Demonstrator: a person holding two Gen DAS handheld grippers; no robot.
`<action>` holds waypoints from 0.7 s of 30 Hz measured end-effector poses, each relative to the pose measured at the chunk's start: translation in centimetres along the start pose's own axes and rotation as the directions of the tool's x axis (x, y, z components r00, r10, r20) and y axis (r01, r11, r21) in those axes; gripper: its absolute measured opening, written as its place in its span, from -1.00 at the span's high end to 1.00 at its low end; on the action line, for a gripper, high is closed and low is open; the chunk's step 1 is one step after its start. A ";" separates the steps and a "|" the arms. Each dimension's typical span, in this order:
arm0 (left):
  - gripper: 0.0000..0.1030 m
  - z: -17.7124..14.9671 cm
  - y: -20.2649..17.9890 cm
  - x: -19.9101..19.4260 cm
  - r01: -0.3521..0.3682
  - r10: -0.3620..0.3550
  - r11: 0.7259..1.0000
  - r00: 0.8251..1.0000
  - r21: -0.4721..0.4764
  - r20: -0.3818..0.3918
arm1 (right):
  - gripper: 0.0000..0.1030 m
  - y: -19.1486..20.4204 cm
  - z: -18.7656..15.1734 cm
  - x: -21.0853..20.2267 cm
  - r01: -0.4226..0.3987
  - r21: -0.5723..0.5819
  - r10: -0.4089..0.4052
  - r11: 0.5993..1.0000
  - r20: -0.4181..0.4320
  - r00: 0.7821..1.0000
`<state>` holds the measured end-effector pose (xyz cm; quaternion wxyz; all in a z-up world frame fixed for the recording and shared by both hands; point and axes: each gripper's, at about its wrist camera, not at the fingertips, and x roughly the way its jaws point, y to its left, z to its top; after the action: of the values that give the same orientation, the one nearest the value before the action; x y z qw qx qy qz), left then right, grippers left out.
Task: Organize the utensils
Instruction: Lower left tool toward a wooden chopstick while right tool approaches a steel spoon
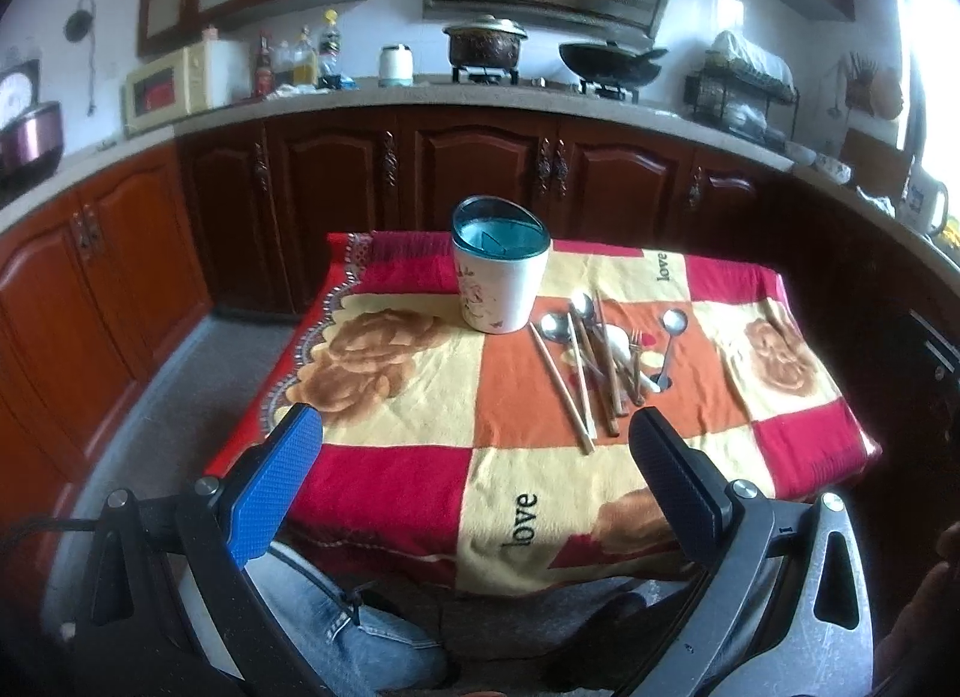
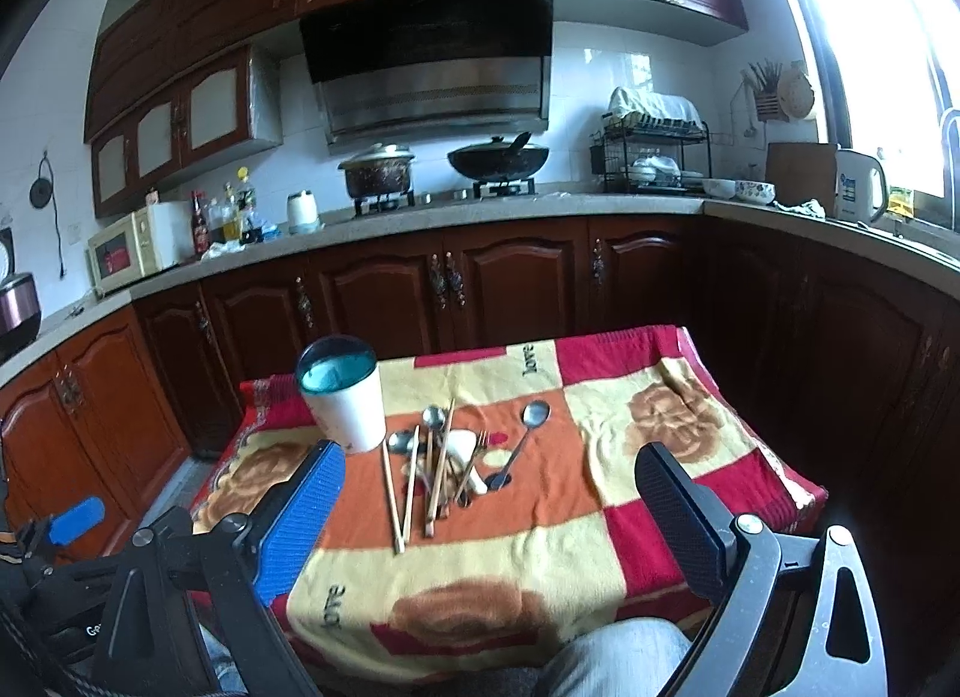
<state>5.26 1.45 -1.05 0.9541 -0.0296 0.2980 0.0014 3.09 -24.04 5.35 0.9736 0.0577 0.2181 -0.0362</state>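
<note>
Kitchen cabinets behind, checked blanket (image 1: 420, 397) over the desk. Utensil pile (image 1: 600, 361) lies loose mid-desk: chopsticks (image 1: 564, 391), spoons, a fork, overlapping, one spoon (image 1: 671, 340) apart on the right. Holder cup (image 1: 501, 271) stands upright just left of the pile, looks empty. Left gripper (image 1: 474, 445) and right gripper (image 2: 489, 493) both hover short of the pile, jaws wide apart, holding nothing. Best bet: take the lone spoon first, pinch mid-handle, lift clear before tilting into the cup.
</note>
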 end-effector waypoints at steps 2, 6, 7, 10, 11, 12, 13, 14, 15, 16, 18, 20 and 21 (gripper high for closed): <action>-0.99 0.6 -0.1 1.3 -0.014 0.014 1.000 1.000 0.003 -0.021 | -0.88 -0.3 0.2 1.0 -0.002 0.009 0.002 1.000 0.014 1.000; -0.97 2.1 -0.5 4.5 -0.001 0.001 1.000 0.998 -0.001 -0.061 | -0.88 -1.0 1.0 4.2 -0.025 0.034 0.026 0.999 -0.028 0.999; -0.91 2.5 -0.7 5.2 0.004 -0.004 1.000 0.998 0.001 -0.068 | -0.86 -1.1 1.1 4.9 -0.038 0.039 0.040 0.999 -0.040 0.998; -0.79 3.5 -1.3 7.4 0.025 -0.024 1.000 0.995 0.004 -0.097 | -0.63 -1.5 1.6 7.8 -0.048 0.051 0.052 0.998 -0.095 0.994; -0.76 3.9 -1.5 8.4 0.031 -0.031 1.000 0.994 -0.001 -0.109 | -0.58 -1.6 1.6 8.4 -0.049 0.053 0.054 0.997 -0.106 0.993; -0.76 4.1 -1.6 9.0 0.031 -0.031 1.000 0.993 -0.005 -0.115 | -0.54 -1.8 1.8 9.5 -0.048 0.053 0.054 0.997 -0.122 0.991; -0.76 4.3 -1.8 9.7 0.032 -0.033 0.999 0.992 -0.012 -0.120 | -0.51 -2.0 2.0 10.5 -0.047 0.052 0.054 0.998 -0.134 0.989; -0.76 4.5 -1.9 10.4 0.033 -0.035 0.999 0.992 -0.017 -0.124 | -0.50 -2.1 2.1 11.1 -0.046 0.053 0.053 0.998 -0.138 0.989; -0.76 4.7 -2.0 11.0 0.033 -0.035 0.999 0.992 -0.022 -0.124 | -0.49 -2.3 2.3 12.1 -0.042 0.052 0.049 0.998 -0.139 0.989; -0.76 4.9 -2.2 11.5 0.030 -0.033 0.999 0.992 -0.023 -0.124 | -0.49 -2.4 2.4 12.5 -0.036 0.049 0.043 0.998 -0.139 0.989; -0.75 5.1 -2.5 12.4 0.025 -0.028 0.999 0.992 -0.021 -0.123 | -0.49 -2.7 2.8 13.8 -0.020 0.041 0.026 0.999 -0.138 0.990; -0.75 5.3 -2.9 13.2 0.028 -0.030 0.999 0.992 -0.019 -0.125 | -0.49 -3.1 3.2 14.9 -0.009 0.042 0.015 0.999 -0.135 0.991; -0.75 5.3 -3.0 13.7 0.028 -0.031 0.999 0.991 -0.019 -0.131 | -0.49 -3.2 3.2 15.4 -0.006 0.039 0.011 0.999 -0.134 0.991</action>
<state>19.59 -1.45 -4.27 0.9320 -0.0422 0.3597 -0.0120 18.01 -28.36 1.37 0.9556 0.0800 0.2819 -0.0322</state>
